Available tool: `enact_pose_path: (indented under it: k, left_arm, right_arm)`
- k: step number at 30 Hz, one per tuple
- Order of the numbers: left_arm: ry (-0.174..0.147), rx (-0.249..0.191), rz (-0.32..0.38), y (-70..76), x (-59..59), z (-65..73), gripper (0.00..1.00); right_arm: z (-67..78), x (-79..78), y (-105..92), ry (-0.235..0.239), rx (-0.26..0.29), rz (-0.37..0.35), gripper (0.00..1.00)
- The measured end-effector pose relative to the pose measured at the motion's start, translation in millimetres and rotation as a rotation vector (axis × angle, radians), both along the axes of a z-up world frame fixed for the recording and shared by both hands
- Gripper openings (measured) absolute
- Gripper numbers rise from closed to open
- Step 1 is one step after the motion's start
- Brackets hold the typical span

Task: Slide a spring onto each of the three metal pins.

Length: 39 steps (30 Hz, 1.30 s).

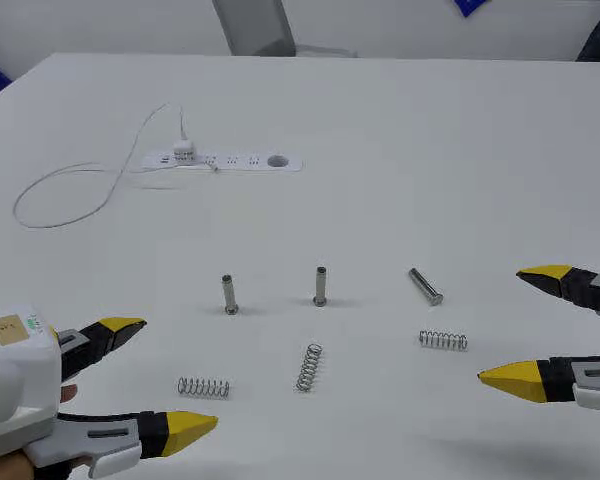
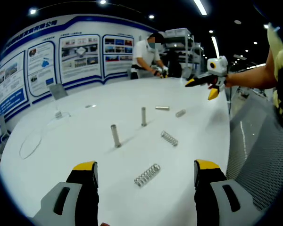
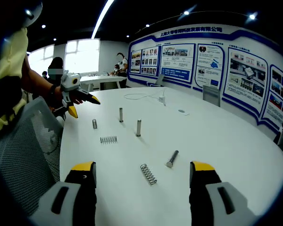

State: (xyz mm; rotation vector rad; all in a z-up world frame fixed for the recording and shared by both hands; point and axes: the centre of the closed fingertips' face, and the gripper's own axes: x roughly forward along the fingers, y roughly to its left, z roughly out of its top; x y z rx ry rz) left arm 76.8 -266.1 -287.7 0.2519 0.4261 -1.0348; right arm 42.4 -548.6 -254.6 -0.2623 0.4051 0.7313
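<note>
Two metal pins stand upright on the white table, the left pin [image 1: 229, 294] and the middle pin [image 1: 320, 286]. A third pin [image 1: 425, 286] lies on its side to the right. Three springs lie loose in front of them: the left spring [image 1: 203, 387], the middle spring [image 1: 309, 367] and the right spring [image 1: 443, 341]. My left gripper [image 1: 165, 378] is open at the near left, its jaws facing the left spring [image 2: 147, 174]. My right gripper [image 1: 507, 325] is open at the right edge, facing the right spring [image 3: 148, 173] and the lying pin [image 3: 172, 158]. Neither gripper holds anything.
A white power strip [image 1: 223, 160] with a looping cable [image 1: 70, 190] lies farther back on the table. A grey chair [image 1: 255, 25] stands beyond the far edge. A person [image 2: 146, 54] stands past the table in the left gripper view.
</note>
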Motion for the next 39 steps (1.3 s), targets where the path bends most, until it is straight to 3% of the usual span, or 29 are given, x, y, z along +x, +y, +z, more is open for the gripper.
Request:
enact_pose_path:
  k: [23, 33, 39]
  left_arm:
    - [0.000, 0.006, -0.003, -0.6, -1.1, -1.7, 0.84]
    - [-0.001, 0.005, -0.007, -3.8, -0.6, -1.9, 0.84]
    - [-0.004, 0.007, -0.009, -4.0, -0.6, -2.1, 0.84]
  right_arm:
    - [2.3, 1.1, -0.1, 0.000, 0.004, -0.018, 0.81]
    - [11.9, 21.8, 7.7, -0.016, 0.002, -0.011, 0.80]
    - [11.3, 37.5, 7.9, -0.003, -0.016, -0.020, 0.78]
